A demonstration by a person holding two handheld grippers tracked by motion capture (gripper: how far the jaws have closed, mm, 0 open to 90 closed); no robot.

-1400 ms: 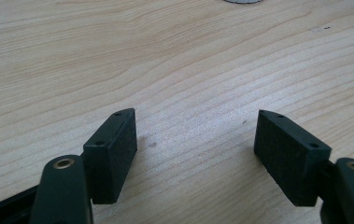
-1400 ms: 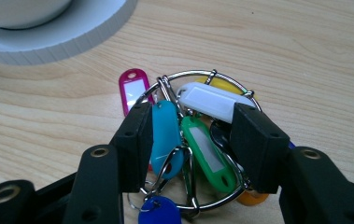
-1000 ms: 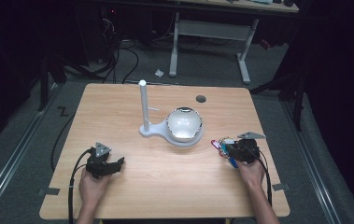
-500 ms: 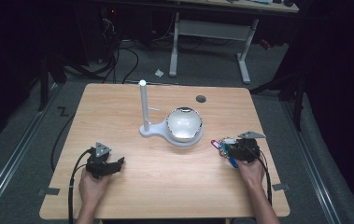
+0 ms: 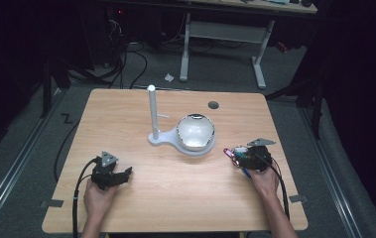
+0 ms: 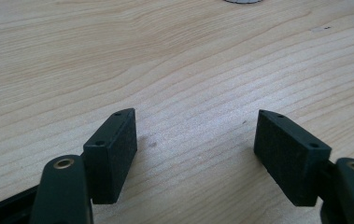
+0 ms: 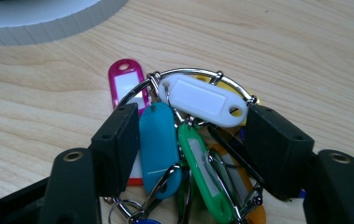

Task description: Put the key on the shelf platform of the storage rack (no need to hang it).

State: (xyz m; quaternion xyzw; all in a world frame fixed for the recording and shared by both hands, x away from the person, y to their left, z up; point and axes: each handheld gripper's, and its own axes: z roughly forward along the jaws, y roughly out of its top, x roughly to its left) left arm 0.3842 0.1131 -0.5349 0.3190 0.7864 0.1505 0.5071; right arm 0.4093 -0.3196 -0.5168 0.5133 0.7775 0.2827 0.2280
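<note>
A bunch of coloured key tags on a metal ring (image 7: 202,100) lies on the wooden table (image 5: 175,198) at the right, small in the high view (image 5: 234,151). My right gripper (image 7: 195,126) straddles it, and its jaws have just been opening. They stand wide on either side of the bunch and are not squeezing it. From above, that gripper (image 5: 245,157) sits in the person's right hand. My left gripper (image 5: 123,174) rests at the front left, open over bare wood (image 6: 195,135).
A white stand with an upright post (image 5: 152,111) and a round shiny bowl (image 5: 195,131) occupies the table's middle; its base edge (image 7: 39,18) lies just beyond the tags. A dark cable hole (image 5: 213,105) sits at the back. Cables trail off the front edge.
</note>
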